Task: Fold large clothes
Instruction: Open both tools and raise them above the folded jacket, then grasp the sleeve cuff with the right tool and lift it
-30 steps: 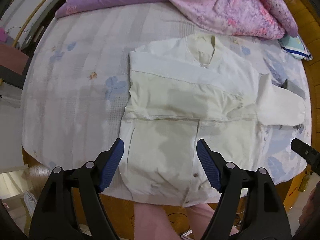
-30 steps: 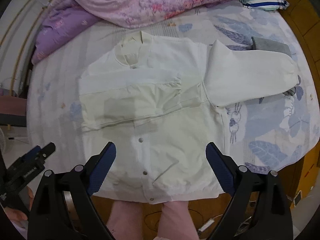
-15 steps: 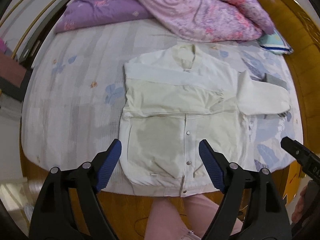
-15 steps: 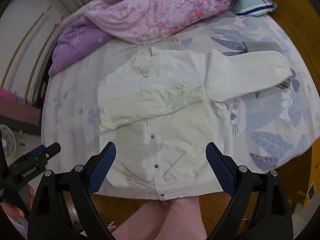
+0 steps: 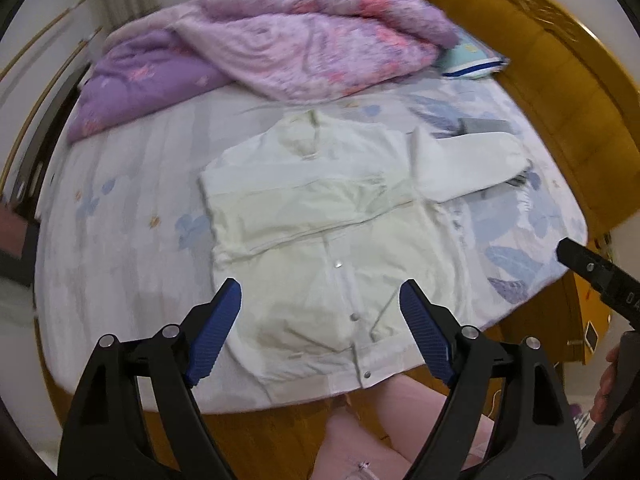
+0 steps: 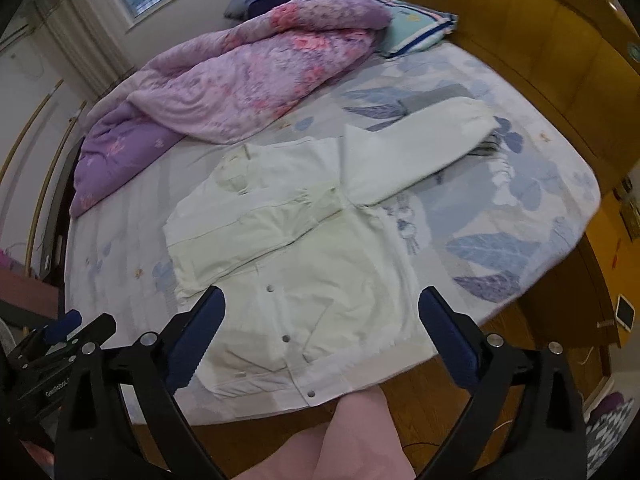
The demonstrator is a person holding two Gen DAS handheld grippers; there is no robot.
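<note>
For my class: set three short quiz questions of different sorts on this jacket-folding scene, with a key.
1. True or false: one sleeve of the white jacket is folded across its chest while the other sleeve lies stretched out on the bed.
2. Which lies behind the jacket, toward the far side of the bed? A) the purple quilt B) a laptop C) a basket
3. Fill in: both the left tool and the right tool are ____ and hold nothing.

Key: 1 true; 2 A; 3 open
</note>
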